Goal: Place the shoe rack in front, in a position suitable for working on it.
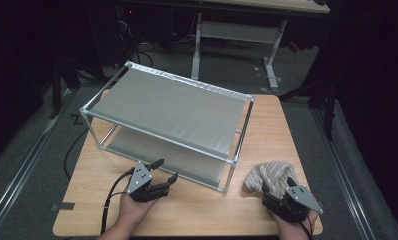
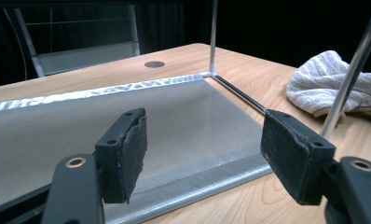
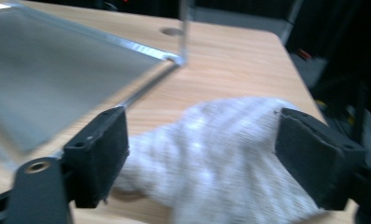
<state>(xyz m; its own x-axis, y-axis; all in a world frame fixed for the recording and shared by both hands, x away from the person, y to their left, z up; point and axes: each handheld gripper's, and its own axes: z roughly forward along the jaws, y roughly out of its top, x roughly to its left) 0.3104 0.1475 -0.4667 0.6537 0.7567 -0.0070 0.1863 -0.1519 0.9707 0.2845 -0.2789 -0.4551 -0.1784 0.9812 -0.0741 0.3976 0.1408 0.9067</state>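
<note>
A two-tier metal-framed rack (image 1: 172, 107) with grey fabric shelves stands on the wooden table (image 1: 267, 125). A crumpled white-and-beige striped cloth (image 1: 269, 172) lies on the table by the rack's near right corner. My left gripper (image 1: 168, 169) is open at the rack's front edge, its jaws pointing at the lower shelf (image 2: 127, 116) with nothing between them. My right gripper (image 1: 277, 186) is open just behind the cloth. In the right gripper view the cloth (image 3: 221, 154) lies between and beyond the spread jaws, and the pads do not press on it. The cloth (image 2: 333, 84) also shows at the right of the left gripper view.
The rack takes up the table's middle and far left. A round grommet hole (image 2: 154, 64) sits in the tabletop behind the rack. Another table's white legs (image 1: 272, 60) stand on the grey floor beyond. Bare wood lies along the near edge between my hands.
</note>
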